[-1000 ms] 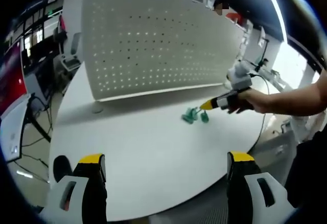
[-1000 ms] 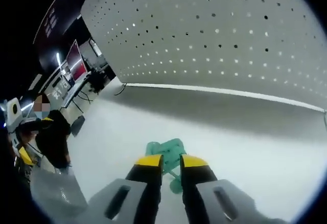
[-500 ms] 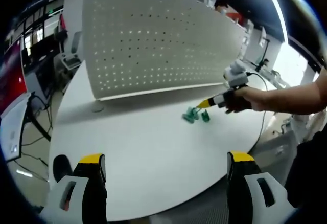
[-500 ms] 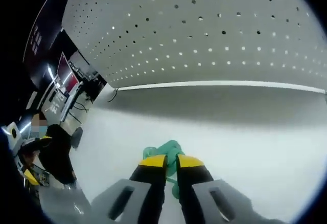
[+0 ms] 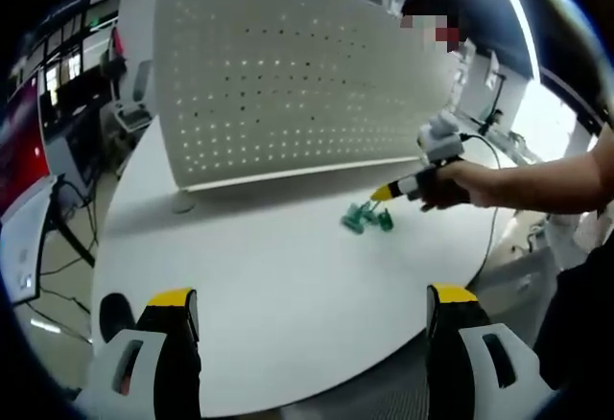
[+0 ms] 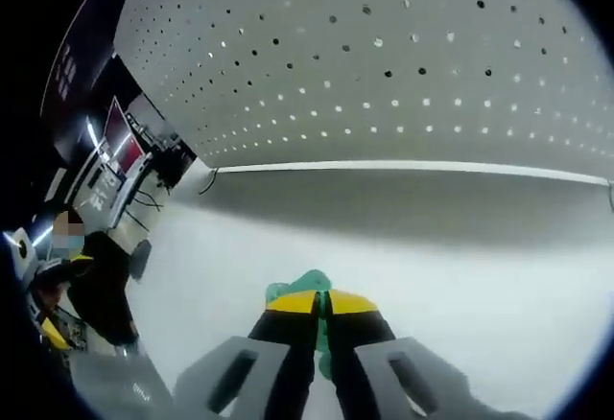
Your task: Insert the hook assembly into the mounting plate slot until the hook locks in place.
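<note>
Two yellow-tipped jaws of the right gripper (image 6: pixel 320 302) are clamped on the green hook assembly (image 6: pixel 309 284), which sits on the white table (image 6: pixel 480 286) just ahead of them. Beyond it stands the upright perforated mounting plate (image 6: pixel 403 65). Left gripper (image 5: pixel 312 297): jaws spread wide, grasping nothing, with the hook assembly (image 5: pixel 366 216) well ahead and right, near the plate's (image 5: pixel 288 75) base.

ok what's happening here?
A person works two handheld grippers over a white table. The right gripper has its jaws shut on the green hook, which sits on the table in front of the upright pegboard. The left gripper is open, back near the table edge, holding nothing. The hook is not yet in the board.
</note>
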`<action>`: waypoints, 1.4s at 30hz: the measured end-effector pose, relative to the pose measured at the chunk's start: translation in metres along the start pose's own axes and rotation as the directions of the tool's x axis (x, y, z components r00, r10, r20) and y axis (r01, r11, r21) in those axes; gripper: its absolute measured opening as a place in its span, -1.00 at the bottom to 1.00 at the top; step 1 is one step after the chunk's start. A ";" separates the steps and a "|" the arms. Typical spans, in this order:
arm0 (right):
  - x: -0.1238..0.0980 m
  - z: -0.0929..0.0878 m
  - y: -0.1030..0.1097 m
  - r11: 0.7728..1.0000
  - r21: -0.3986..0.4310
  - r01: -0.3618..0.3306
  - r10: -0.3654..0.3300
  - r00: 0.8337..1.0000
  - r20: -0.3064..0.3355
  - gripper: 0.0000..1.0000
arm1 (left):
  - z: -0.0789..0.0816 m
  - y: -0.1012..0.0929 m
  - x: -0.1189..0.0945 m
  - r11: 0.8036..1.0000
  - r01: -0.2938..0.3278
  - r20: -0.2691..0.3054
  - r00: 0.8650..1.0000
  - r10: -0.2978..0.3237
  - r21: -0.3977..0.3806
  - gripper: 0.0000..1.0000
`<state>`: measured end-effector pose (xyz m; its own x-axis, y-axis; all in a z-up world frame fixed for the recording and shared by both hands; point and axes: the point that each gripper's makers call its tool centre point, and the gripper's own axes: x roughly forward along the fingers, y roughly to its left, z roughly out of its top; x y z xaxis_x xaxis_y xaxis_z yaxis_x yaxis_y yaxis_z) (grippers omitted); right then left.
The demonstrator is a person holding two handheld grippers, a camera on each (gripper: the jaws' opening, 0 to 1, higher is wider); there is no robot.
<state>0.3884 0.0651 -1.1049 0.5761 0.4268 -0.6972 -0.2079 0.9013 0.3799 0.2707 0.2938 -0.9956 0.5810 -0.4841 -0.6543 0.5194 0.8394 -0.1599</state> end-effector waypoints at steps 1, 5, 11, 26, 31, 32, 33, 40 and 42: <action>0.000 0.001 0.000 1.000 -0.002 0.003 -0.003 1.000 0.005 -1.00 | 0.001 0.000 0.000 1.000 0.000 0.001 1.000 0.000 0.000 1.00; -0.003 0.007 -0.001 1.000 -0.013 0.016 -0.016 0.999 0.029 -1.00 | 0.003 -0.001 0.000 1.000 0.002 0.007 1.000 -0.002 0.001 1.00; -0.009 0.019 -0.006 0.997 -0.064 0.054 -0.049 0.996 0.078 -1.00 | 0.005 -0.001 -0.002 1.000 0.001 0.013 1.000 -0.001 0.005 1.00; -0.041 0.058 0.016 0.992 -0.114 0.052 -0.026 0.975 0.222 -1.00 | 0.017 -0.008 -0.003 0.999 0.013 0.039 0.999 -0.015 0.035 1.00; -0.060 0.071 0.041 0.993 -0.119 0.009 0.025 0.959 0.283 -1.00 | 0.029 -0.015 -0.002 0.998 0.056 0.083 0.995 -0.054 -0.029 1.00; -0.065 0.072 0.048 0.992 -0.125 -0.002 0.039 0.955 0.294 -1.00 | 0.032 -0.016 -0.001 0.997 0.067 0.091 0.994 -0.063 -0.042 1.00; -0.068 0.073 0.052 0.992 -0.128 -0.010 0.048 0.953 0.300 -1.00 | 0.033 -0.016 -0.001 0.996 0.070 0.094 0.993 -0.065 -0.049 1.00; -0.091 0.072 0.091 0.987 -0.140 -0.085 0.130 0.926 0.354 -1.00 | 0.052 -0.022 0.006 0.988 0.097 0.146 0.986 -0.079 -0.120 1.00; -0.096 0.071 0.103 0.984 -0.142 -0.112 0.158 0.916 0.368 -1.00 | 0.056 -0.024 0.008 0.982 0.112 0.155 0.984 -0.089 -0.149 1.00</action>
<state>0.3681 0.1116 -0.9560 0.7861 0.5060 -0.3549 -0.3812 0.8490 0.3660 0.2983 0.2559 -0.9560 0.6226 -0.5890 -0.5153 0.4817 0.8074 -0.3408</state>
